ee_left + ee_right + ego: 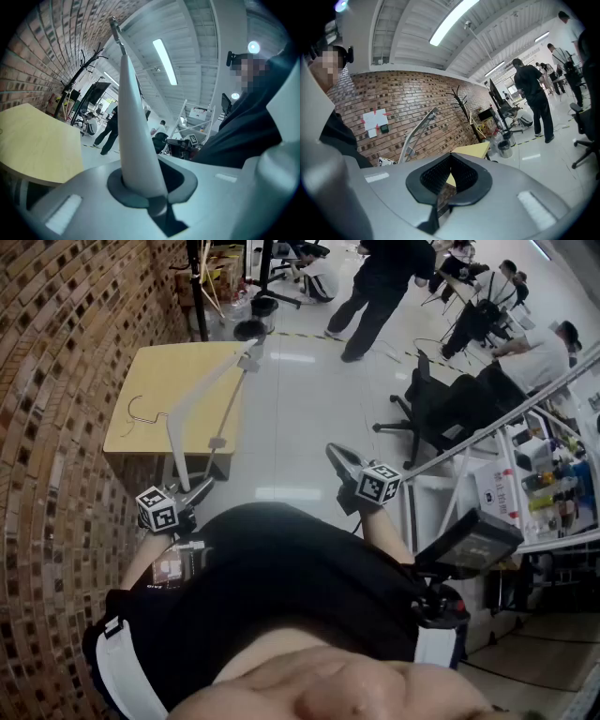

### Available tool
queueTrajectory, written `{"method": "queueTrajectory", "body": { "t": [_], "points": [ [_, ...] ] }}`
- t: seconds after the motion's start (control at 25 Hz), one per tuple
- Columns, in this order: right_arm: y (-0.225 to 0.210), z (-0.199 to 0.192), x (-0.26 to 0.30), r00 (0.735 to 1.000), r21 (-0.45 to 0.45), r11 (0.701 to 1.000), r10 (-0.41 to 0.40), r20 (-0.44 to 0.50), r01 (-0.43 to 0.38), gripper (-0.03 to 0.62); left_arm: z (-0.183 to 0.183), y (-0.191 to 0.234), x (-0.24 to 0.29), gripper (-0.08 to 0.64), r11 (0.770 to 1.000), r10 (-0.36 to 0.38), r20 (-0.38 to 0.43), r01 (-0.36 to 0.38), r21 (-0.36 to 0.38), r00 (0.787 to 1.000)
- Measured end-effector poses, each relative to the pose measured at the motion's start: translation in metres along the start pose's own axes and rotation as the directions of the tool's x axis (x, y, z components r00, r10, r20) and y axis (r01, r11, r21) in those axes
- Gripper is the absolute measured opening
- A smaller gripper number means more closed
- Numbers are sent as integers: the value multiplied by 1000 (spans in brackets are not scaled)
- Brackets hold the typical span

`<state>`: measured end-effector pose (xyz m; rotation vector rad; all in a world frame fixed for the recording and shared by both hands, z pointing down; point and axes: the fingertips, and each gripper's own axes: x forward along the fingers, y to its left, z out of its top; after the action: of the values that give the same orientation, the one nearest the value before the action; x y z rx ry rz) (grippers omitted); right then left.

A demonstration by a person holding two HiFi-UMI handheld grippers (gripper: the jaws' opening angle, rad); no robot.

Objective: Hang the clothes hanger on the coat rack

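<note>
- The clothes hanger [208,388] is white, with broad tapering arms, a thin lower rail carrying a small clip, and a wire hook at its top.
- We hold it off the counter [187,367]. From the head view its arms cross the counter's near right corner and its hook shows against the counter's yellow top.
- The left gripper [199,488], on our side of the counter, has its jaws clamped on the tip of one hanger arm. In the left gripper view that arm [133,131] rises straight out from between the jaws [140,187], with the counter [37,140] to its left.
- The right gripper [339,460] is to the right of the counter, apart from the hanger. Its jaws [450,176] are drawn together with nothing between them.
- The black coat rack [461,101] stands beyond the counter's far end by the brick wall, well apart from the hanger [417,129].
</note>
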<state>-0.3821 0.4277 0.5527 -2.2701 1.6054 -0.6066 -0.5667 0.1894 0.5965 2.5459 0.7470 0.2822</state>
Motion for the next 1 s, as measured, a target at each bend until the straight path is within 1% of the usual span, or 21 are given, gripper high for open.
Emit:
{"method": "queueTrajectory", "body": {
  "t": [0.12,0.32,0.44,0.56,0.68,0.76,0.92,1.0],
  "points": [
    [-17,-4,-10,1000,5,1000,-11,8,11,15,-8,-1,15,31,1000,-10,7,10,-1,1000],
    [-56,8,-58,1000,18,1000,-18,17,18,15,-14,-34,68,31,1000,-25,6,25,-9,1000],
    [-75,8,-74,999,22,999,-37,17,37,15,-14,-44,93,31,999,-43,-12,43,-5,999],
    [-92,7,-79,998,47,997,-61,26,59,14,-11,-45,113,31,998,-62,-41,62,-7,997],
    [-103,5,-77,997,59,995,-77,21,75,15,-4,-37,128,31,996,-87,-60,87,-5,994],
    [-115,7,-73,995,61,993,-100,20,99,15,3,-26,142,31,994,-113,-55,112,-13,992],
    [-136,22,-58,987,52,986,-161,28,160,15,20,11,174,31,982,-185,-30,184,-35,982],
    [-143,36,-39,981,41,981,-190,44,188,15,41,33,185,31,975,-219,-26,218,-36,975]
  ]
}}
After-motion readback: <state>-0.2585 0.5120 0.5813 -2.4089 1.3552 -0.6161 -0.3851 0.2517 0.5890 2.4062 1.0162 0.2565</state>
